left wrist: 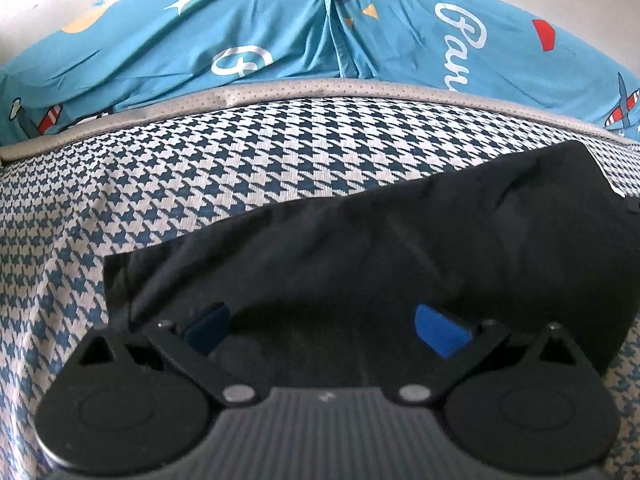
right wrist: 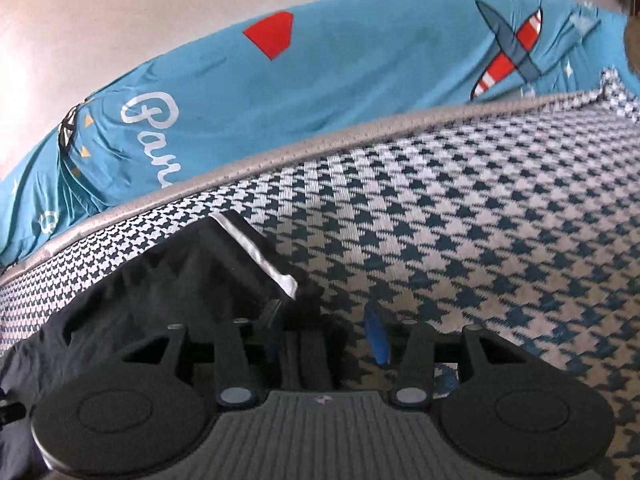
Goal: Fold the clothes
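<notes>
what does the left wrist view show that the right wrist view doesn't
Only the left wrist view shows the left hand-held gripper, open over the black garment, the garment's straight left edge, and a white star on the blue printed sheet.

Only the right wrist view shows the right hand-held gripper, open at the garment's corner, the white strip along that edge, and a dark wooden piece at top right.

Both show the houndstooth cover, its grey border, the black garment lying on it, the sheet's white script lettering and the pale wall.

Black grippers [left wrist: 324,330] — blue-padded jaws.
</notes>
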